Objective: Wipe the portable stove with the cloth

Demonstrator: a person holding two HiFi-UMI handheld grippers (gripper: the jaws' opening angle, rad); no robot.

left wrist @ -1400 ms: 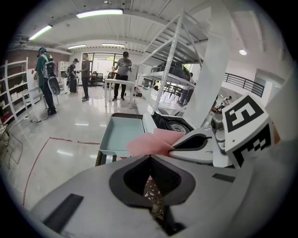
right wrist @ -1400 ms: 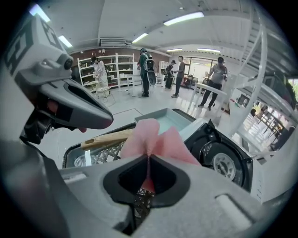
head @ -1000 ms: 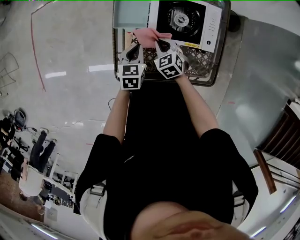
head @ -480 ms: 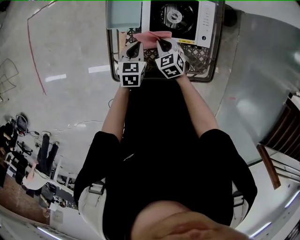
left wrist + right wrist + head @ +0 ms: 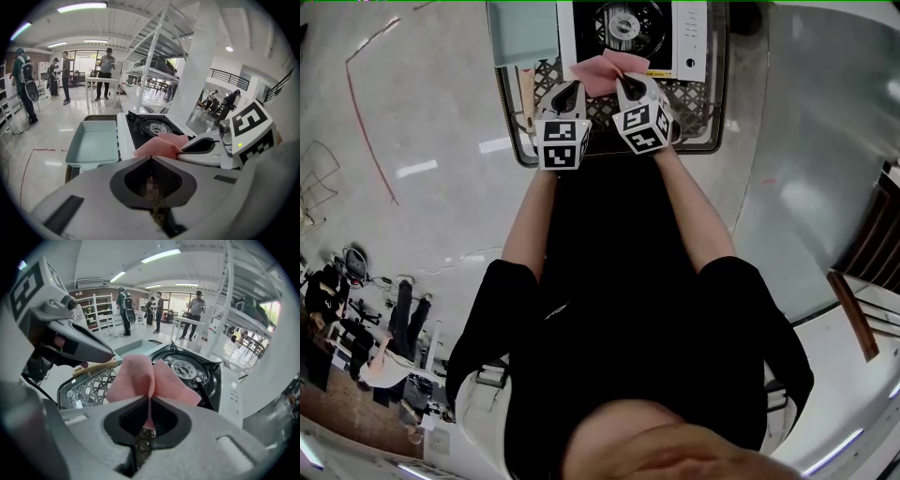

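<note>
We look down on a pale, shiny floor (image 5: 422, 112). On it stands a dark wire basket (image 5: 698, 112) with lattice walls, and it carries the other things.

The portable stove (image 5: 628, 33) lies in the far part of the basket. It is white-bodied, with a black top and a round burner at its middle. A pale blue tray (image 5: 525, 33) lies just beside the stove on our left.

Both claws are held over the near part of the basket, side by side, and each carries its marker cube. In the left gripper view, the left claw (image 5: 151, 159) has its jaws together with nothing held between them. Its tip is just beside the cloth's left edge.

The right claw (image 5: 149, 401) is clamped on the pink cloth (image 5: 150, 376). The cloth is pinched at its middle, so two folds stand up and spread either side of the jaw line.

In the head view the cloth (image 5: 602, 73) hangs at the stove's near edge, in front of the burner. We cannot tell whether it touches the stove's surface.
</note>
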